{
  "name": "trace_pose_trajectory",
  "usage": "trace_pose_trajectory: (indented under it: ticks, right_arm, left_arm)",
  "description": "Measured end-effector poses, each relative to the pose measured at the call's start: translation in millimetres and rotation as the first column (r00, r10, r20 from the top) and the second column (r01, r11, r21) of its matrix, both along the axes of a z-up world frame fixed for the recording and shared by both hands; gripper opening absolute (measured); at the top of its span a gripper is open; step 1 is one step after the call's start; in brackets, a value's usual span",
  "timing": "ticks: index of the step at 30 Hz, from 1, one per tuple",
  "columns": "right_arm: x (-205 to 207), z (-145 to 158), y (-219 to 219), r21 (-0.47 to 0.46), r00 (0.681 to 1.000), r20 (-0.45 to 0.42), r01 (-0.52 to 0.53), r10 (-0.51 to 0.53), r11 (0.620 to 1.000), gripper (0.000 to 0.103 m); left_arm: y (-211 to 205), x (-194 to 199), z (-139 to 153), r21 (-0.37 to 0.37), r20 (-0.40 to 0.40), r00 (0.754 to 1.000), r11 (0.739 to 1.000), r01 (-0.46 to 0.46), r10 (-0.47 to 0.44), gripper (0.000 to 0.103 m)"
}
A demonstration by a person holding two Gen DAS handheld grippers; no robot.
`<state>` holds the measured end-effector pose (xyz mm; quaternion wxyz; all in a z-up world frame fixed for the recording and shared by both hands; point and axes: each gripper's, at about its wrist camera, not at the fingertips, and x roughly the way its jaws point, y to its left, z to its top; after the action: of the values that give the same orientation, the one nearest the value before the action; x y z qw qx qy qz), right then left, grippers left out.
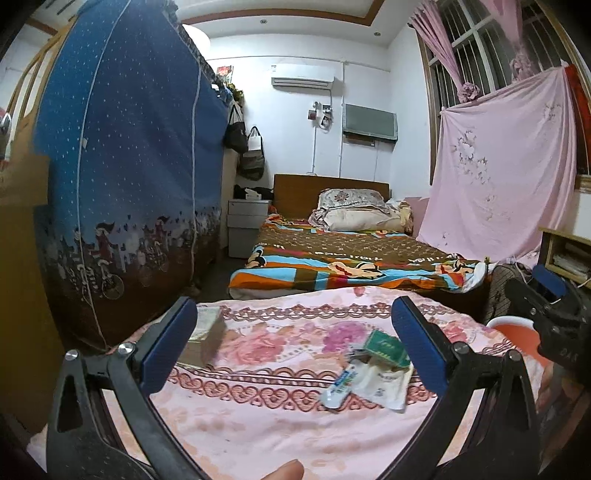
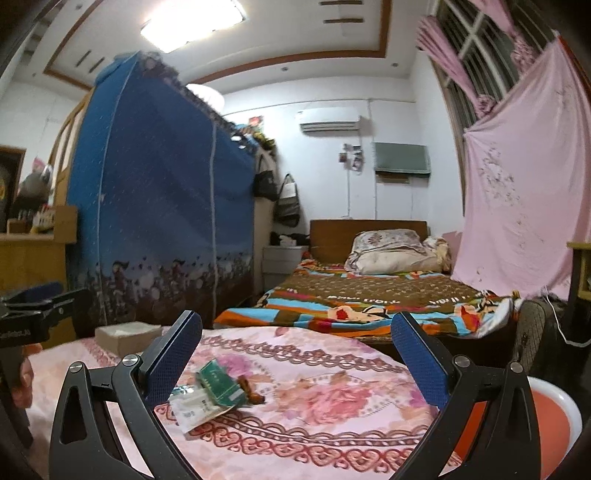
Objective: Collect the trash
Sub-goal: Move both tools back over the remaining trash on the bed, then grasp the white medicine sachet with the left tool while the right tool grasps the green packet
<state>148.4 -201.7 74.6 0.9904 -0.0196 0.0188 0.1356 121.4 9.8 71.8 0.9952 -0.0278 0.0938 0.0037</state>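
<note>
Near bed's right edge: wrappers [image 1: 369,373], green packet [image 1: 386,349] lie uncollected. I hold left gripper [image 1: 295,347], right gripper [image 2: 295,358] above, jaws apart, empty. Orange bin [image 2: 546,421] beside bed. Nothing collected yet, I judge.

Ceiling lamp [image 2: 192,26] glares overhead; room evenly bright; fisheye bends edges, corners dark; slight blur.

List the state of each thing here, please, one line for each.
Left tongs: open, empty, above the cloth.
Right tongs: open, empty.
Green packet: lying on the wrappers, not picked up.
White wrappers: flat on the cloth, torn open.
Tissue box: on the cloth's far corner.
Orange bin: open, beside the table.
</note>
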Motion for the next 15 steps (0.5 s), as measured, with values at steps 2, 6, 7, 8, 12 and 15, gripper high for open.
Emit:
trace_pose_trajectory:
  ticks: [2, 6, 7, 8, 12, 15]
  right_arm:
    - [8, 1, 9, -0.028, 0.999, -0.025, -0.023, 0.022, 0.999, 0.103]
    - [29, -4, 24, -0.071, 0.992, -0.108, -0.071, 0.063, 0.995, 0.091]
    - [35, -7, 28, -0.085, 0.987, -0.141, -0.086, 0.074, 0.993, 0.087]
    - [40, -9, 31, -0.097, 0.982, -0.170, -0.097, 0.080, 0.991, 0.083]
    - [60, -20, 43, -0.130, 0.951, -0.287, -0.158, 0.116, 0.979, 0.071]
    - [71, -28, 50, -0.141, 0.926, -0.354, -0.192, 0.132, 0.971, 0.058]
  left_arm:
    - [3, 4, -1, 0.010, -0.006, 1.000, 1.000, 0.003, -0.003, 0.092]
    - [7, 11, -5, 0.008, -0.036, 0.999, 1.000, 0.012, -0.011, 0.091]
    - [8, 15, -8, 0.005, -0.056, 0.998, 1.000, 0.019, -0.018, 0.090]
    - [9, 17, -9, 0.002, -0.070, 0.997, 1.000, 0.026, -0.026, 0.089]
    - [6, 31, -21, -0.011, -0.154, 0.986, 0.998, 0.069, -0.070, 0.078]
    - [6, 43, -26, -0.035, -0.218, 0.969, 0.993, 0.109, -0.114, 0.066]
